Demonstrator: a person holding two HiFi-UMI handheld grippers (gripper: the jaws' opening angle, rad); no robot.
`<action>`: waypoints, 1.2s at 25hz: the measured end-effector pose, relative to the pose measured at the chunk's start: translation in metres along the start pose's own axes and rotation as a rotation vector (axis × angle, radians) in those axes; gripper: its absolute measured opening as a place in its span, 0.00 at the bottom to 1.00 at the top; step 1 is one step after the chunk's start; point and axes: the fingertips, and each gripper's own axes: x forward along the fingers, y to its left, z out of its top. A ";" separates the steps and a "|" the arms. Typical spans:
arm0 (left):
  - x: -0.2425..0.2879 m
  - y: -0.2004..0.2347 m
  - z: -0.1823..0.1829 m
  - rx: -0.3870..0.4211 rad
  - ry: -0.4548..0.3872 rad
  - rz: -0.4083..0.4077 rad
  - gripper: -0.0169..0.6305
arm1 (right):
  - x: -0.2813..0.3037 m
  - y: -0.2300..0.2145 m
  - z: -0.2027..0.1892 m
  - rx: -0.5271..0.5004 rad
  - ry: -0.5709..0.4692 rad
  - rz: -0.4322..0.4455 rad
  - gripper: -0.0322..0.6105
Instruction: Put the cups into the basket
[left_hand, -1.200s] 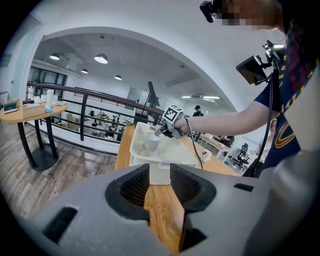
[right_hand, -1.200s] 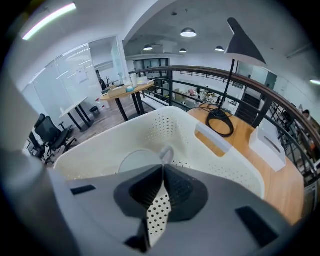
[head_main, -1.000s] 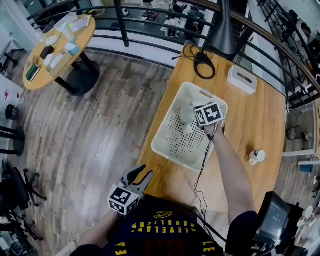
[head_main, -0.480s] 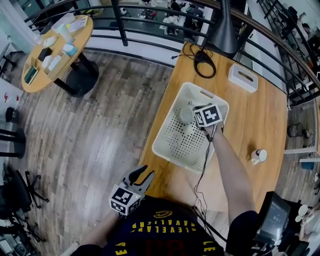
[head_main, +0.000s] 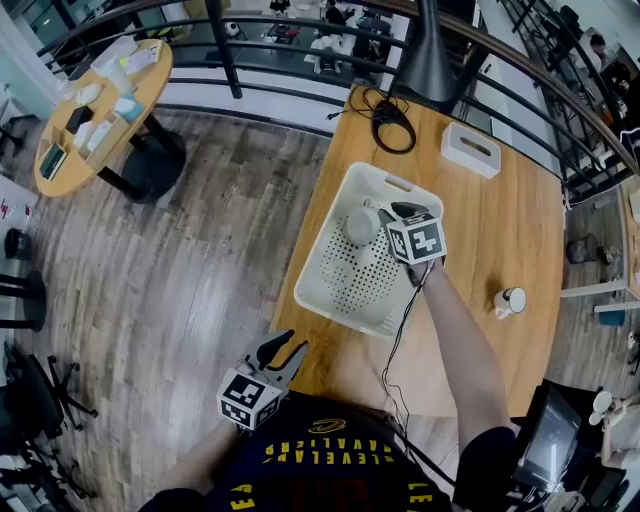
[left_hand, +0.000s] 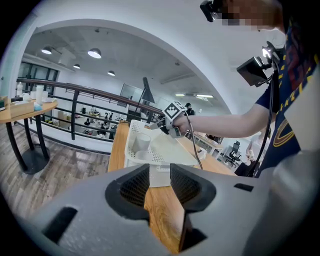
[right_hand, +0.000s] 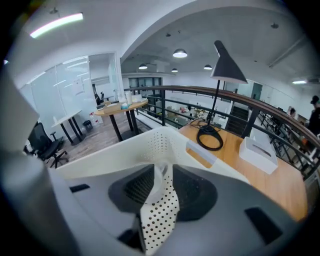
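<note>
The white perforated basket (head_main: 330, 290) stands on the wooden table. A white cup (head_main: 361, 224) stands upright in its far part, also seen in the left gripper view as the cup (left_hand: 142, 142). My right gripper (head_main: 393, 214) hovers inside the basket beside that cup. Its jaws have just been opening, and the cup's rim (right_hand: 157, 180) lies loosely between them. A second white cup (head_main: 510, 299) stands on the table to the right of the basket. My left gripper (head_main: 283, 352) hangs open and empty at the table's near edge, pointing at the basket (left_hand: 160, 150).
A white rectangular box (head_main: 470, 152), a coiled black cable (head_main: 385, 110) and a black lamp (head_main: 425, 60) occupy the table's far end. A railing runs behind it. A round table (head_main: 90, 100) stands on the wood floor at the left.
The right gripper has risen a little and drawn slightly back from the cup, which stays in the basket. The left gripper has not moved.
</note>
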 end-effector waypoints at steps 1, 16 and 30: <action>0.002 -0.002 0.001 0.002 0.001 -0.008 0.21 | -0.010 0.001 0.002 0.015 -0.027 0.004 0.24; 0.031 -0.070 0.010 0.087 -0.018 -0.167 0.21 | -0.184 0.039 -0.095 0.359 -0.270 0.032 0.08; 0.063 -0.157 0.015 0.119 -0.031 -0.270 0.08 | -0.262 0.111 -0.222 0.516 -0.268 0.052 0.07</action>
